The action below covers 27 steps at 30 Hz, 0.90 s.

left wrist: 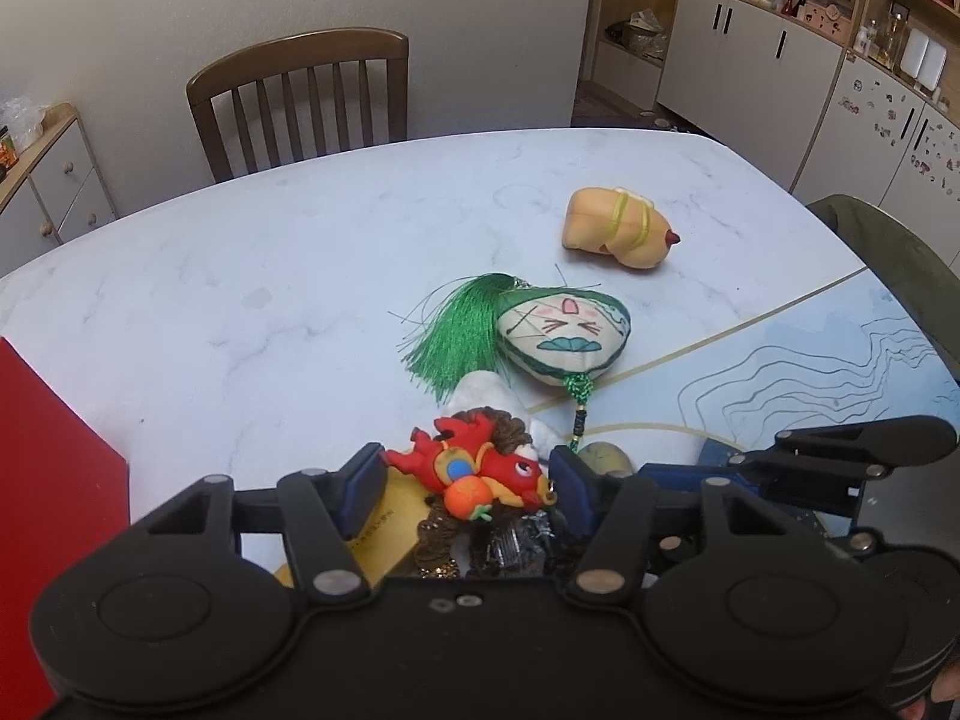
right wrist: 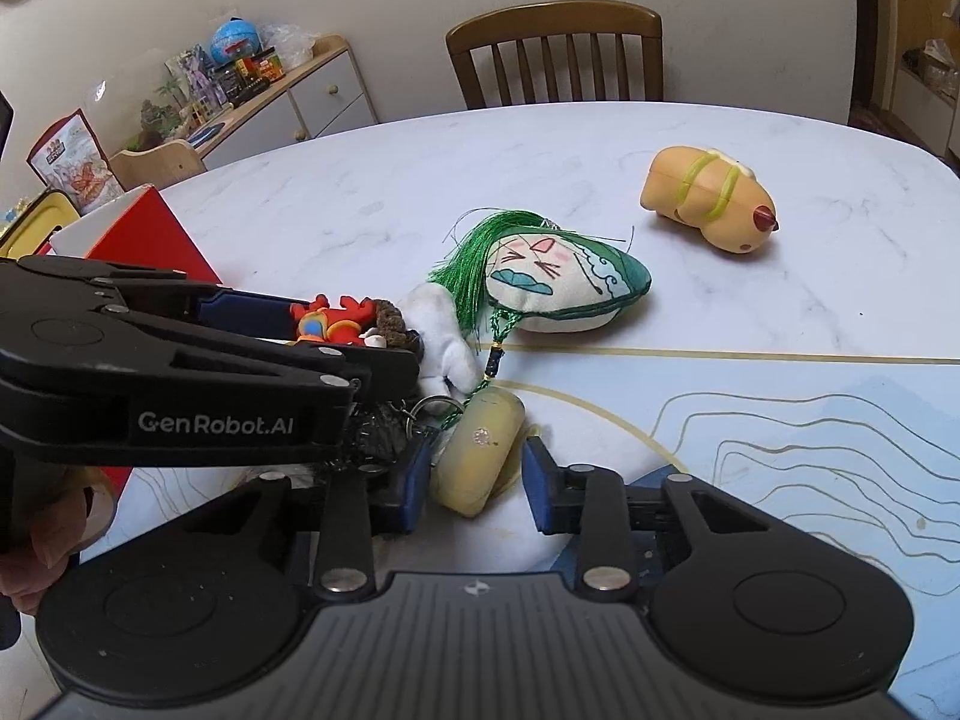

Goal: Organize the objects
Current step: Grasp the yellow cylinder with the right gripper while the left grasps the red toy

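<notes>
Left gripper (left wrist: 467, 474) wide, straddling red charm (left wrist: 474, 468), lower centre | right gripper (right wrist: 477, 474) wide around yellow toy (right wrist: 477, 450) | light, probably soft; grip mid-body

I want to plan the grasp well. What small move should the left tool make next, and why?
Probably close the left tool. Its jaws stand apart on either side of the red fish charm, which sits between the pads, not yet pinched. The right tool is open around the yellow cylinder just beside it, so closing gently avoids a bump.
</notes>
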{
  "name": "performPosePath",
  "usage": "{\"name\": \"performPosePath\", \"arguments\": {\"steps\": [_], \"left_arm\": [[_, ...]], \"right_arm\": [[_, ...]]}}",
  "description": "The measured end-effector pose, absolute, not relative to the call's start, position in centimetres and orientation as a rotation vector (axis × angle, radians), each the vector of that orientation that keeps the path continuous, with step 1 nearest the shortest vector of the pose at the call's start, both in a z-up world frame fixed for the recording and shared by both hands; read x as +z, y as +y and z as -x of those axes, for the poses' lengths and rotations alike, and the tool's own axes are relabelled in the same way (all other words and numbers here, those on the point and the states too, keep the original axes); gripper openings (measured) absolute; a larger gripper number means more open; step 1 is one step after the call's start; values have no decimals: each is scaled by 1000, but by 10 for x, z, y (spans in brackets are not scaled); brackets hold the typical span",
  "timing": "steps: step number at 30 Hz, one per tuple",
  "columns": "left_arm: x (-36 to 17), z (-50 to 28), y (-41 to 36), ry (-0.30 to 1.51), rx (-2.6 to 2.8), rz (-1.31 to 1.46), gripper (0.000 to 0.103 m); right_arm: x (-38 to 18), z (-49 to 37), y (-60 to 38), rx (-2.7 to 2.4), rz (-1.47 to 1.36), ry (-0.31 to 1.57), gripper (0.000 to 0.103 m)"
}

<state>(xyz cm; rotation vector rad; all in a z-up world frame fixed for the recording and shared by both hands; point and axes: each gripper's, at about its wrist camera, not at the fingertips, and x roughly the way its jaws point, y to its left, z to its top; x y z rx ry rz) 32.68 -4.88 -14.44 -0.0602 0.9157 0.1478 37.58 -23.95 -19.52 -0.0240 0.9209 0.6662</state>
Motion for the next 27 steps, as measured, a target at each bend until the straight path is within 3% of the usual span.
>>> {"name": "performPosePath", "arguments": {"steps": [3,27], "left_arm": [[-143,-325,-48,909,147,65,58],[-85,-285,-46,872,130,128,58]], "right_arm": [[-194,-375,-239,659,17,925,24],[-151,-341,-282,622,-86,889,22]]}}
